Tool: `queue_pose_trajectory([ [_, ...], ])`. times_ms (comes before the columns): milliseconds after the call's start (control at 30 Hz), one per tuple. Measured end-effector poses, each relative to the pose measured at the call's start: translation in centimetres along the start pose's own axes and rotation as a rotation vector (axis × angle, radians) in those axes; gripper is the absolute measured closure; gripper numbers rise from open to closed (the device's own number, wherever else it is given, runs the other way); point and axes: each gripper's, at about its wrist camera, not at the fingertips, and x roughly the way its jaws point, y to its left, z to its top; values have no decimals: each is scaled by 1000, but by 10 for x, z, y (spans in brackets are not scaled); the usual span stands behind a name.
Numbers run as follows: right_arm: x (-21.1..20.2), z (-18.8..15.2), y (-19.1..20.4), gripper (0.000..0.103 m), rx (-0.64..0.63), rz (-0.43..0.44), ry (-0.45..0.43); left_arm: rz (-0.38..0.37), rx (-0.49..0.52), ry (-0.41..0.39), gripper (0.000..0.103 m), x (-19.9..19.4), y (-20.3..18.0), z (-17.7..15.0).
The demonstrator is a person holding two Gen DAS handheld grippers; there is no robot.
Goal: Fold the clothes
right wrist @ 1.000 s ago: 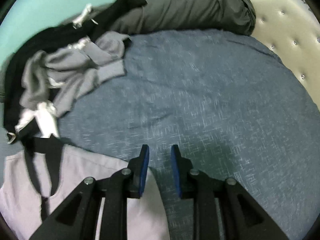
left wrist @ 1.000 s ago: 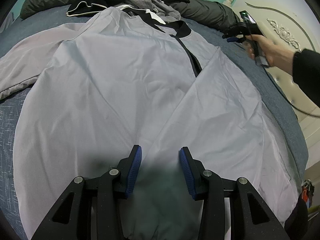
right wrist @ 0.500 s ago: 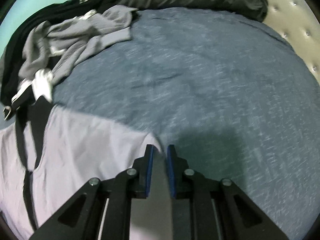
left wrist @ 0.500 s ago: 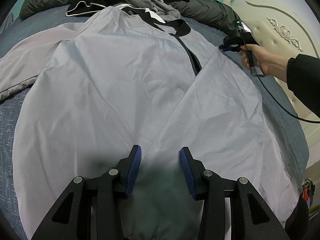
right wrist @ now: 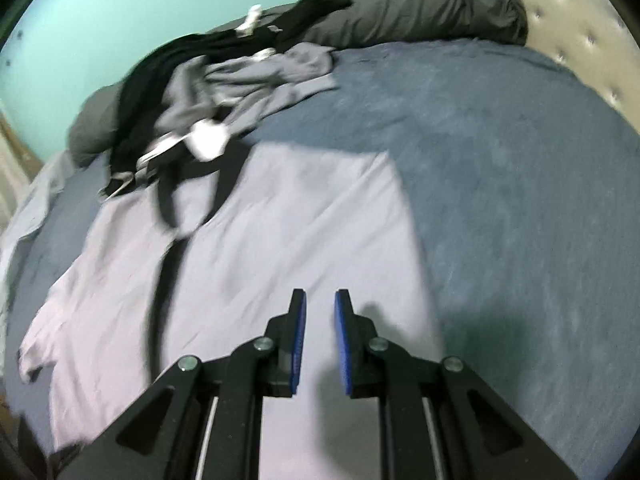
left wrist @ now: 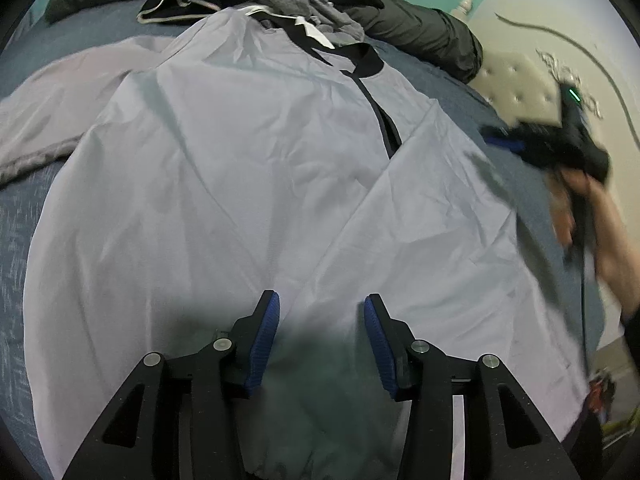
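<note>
A: Where did the jacket lie relative to the left gripper?

B: The pale lilac jacket (left wrist: 248,184) was spread flat on the bed (left wrist: 16,240), front up, and the left gripper (left wrist: 320,336) hovered over its lower part near the hem. Its blue ribbed pads stood apart with nothing between them, only cloth beneath.

A: And the right gripper?

B: The right gripper (right wrist: 320,336) hung over the jacket's right side, close to the straight folded edge where the fabric met the blue bedcover. Its pads were narrowly apart, a slim gap showing, and no cloth was pinched in it. In the left wrist view the same gripper was blurred at the jacket's far edge, held by a hand (left wrist: 592,216).

A: What were the materials like?

B: The jacket looked thin and smooth, finely creased, with a black ribbed collar (left wrist: 360,60) and a dark zip strip (left wrist: 386,128) down the front. One sleeve (left wrist: 52,120) stretched out to the left. The bedcover was a flecked blue weave. Beyond the collar lay a rumpled heap of grey and black clothes (right wrist: 224,92), and behind it a dark grey quilt (right wrist: 420,4).
</note>
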Motion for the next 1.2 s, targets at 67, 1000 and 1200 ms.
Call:
queue_pose_trajectory([
  [67, -18, -23, 10, 89, 13, 43, -18, 6, -8, -2, 55, -7, 0, -2],
  [1000, -58, -180, 101, 89, -35, 252, 118, 237, -134, -19, 54, -146, 67, -45],
  [1200, -71, -174, 92, 89, 19, 246, 47, 280, -330, -79, 51, -188, 149, -30],
])
